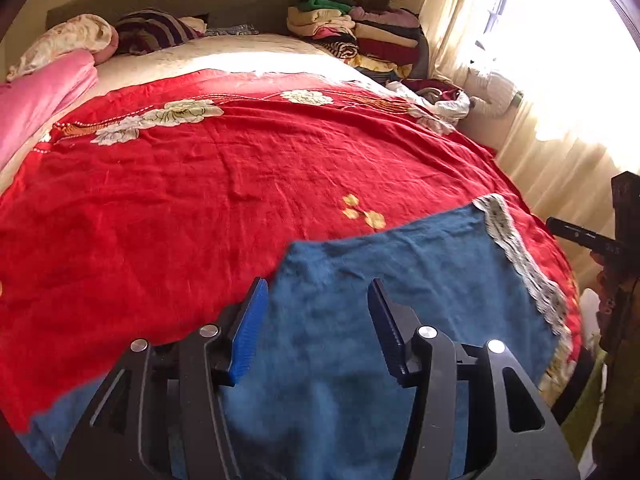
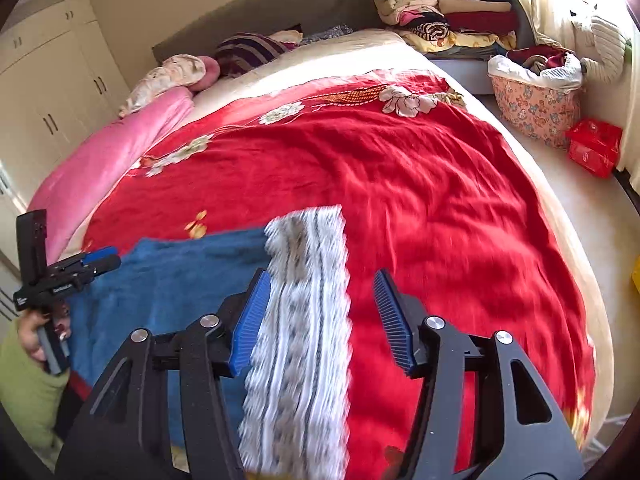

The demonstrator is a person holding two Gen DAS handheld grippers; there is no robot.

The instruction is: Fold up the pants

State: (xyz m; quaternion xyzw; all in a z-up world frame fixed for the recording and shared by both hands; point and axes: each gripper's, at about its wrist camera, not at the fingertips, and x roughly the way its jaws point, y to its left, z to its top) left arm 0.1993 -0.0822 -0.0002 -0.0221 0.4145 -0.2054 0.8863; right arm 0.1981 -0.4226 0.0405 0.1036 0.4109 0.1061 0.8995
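The blue pants (image 1: 360, 280) lie flat at the near edge of the bed, on a red flowered blanket (image 1: 200, 168), their grey-and-white patterned band (image 2: 304, 304) on the right side. The left tool (image 1: 316, 328) hovers over the blue cloth, spread wide and holding nothing. The right tool (image 2: 322, 312) hangs over the band, equally wide and empty-handed.

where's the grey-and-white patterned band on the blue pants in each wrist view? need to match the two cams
Left wrist: the patterned band runs diagonally at right, along the right edge of the blue pants, right of the open left gripper.
Right wrist: the band sits bottom centre, between the open right gripper's fingers.
Shared landmark: the yellow flower print on the red blanket, just beyond the pants.
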